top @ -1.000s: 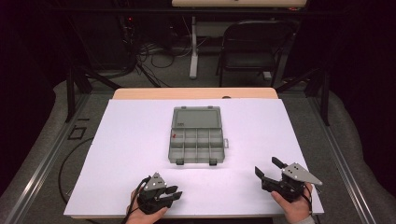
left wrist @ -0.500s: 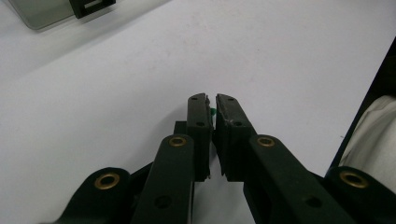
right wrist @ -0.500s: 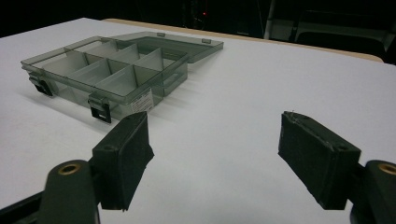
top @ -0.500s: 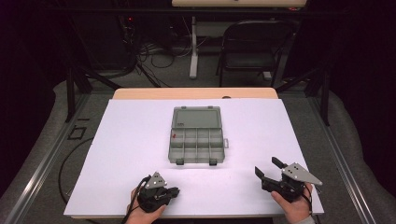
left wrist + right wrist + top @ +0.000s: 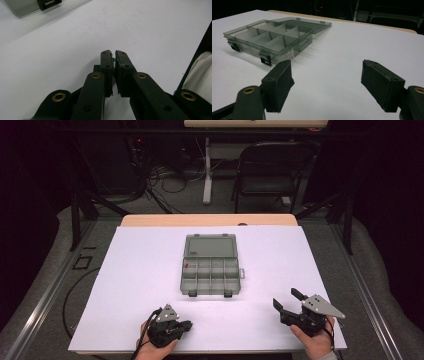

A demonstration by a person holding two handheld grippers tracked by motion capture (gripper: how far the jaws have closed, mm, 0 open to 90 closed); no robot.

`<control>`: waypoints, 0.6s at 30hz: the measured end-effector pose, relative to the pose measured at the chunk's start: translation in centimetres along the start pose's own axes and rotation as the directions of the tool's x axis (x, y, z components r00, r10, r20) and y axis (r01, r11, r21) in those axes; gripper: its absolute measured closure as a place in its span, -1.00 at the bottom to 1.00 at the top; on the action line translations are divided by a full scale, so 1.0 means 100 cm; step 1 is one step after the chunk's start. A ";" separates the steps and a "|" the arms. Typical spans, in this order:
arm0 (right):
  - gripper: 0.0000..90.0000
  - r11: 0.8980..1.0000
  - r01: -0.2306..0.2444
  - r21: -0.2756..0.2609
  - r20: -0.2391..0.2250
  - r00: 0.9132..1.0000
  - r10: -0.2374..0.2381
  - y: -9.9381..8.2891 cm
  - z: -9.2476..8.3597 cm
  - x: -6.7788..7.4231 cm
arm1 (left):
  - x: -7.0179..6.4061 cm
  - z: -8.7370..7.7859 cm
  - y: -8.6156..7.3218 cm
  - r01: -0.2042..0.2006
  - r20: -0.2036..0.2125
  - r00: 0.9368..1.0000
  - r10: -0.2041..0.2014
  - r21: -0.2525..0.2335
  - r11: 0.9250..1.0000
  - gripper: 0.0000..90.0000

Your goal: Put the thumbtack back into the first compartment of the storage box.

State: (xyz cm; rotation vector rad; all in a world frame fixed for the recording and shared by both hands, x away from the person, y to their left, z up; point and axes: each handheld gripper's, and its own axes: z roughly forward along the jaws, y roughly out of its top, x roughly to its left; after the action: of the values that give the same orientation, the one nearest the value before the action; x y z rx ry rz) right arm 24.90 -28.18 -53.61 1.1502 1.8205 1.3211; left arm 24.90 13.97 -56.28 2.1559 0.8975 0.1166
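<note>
- A grey, see-through organiser box [image 5: 210, 266] sits mid-desk on the white desk [image 5: 135, 270], lid thrown back flat toward the far edge; a pale label [image 5: 290, 52] on its front wall shows in the right gripper view, its print too small to read.
- A small red speck [image 5: 186, 266] lies in the box's left-hand compartment; two black latches [image 5: 265, 59] hang from the near rim.
- The left tool [image 5: 184, 326], held near the desk's front edge, has just been closing compared with a second ago; its jaws now stand almost together, a tiny green piece [image 5: 113, 60] pinched between the pads in the left gripper view.
- The right tool [image 5: 286, 301], at the front right corner, stands wide with nothing between its jaws, as it did a second ago; it points toward the box, well apart from it.
- Neither hand has shifted; the box lies where it lay.
</note>
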 end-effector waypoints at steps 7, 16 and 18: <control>-0.46 1.000 0.000 -0.001 0.000 1.000 0.000 0.000 0.000 0.000 | 0.005 -0.010 0.003 -0.004 -0.022 1.000 0.003 -0.040 0.999 0.90; -0.46 1.000 0.000 0.002 0.000 1.000 0.001 0.000 0.000 0.000 | 0.027 -0.032 0.002 0.082 -0.085 0.992 -0.093 -0.135 0.987 0.89; -0.46 1.000 -0.001 0.000 0.000 1.000 0.001 0.000 0.000 0.000 | 0.031 -0.037 0.002 0.088 -0.099 0.990 -0.104 -0.153 0.984 0.89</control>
State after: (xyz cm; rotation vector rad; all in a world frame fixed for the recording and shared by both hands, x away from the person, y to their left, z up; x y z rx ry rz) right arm 24.90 -28.22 -53.60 1.1512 1.8203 1.3207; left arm 26.02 18.19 -54.21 1.9798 1.0199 0.2455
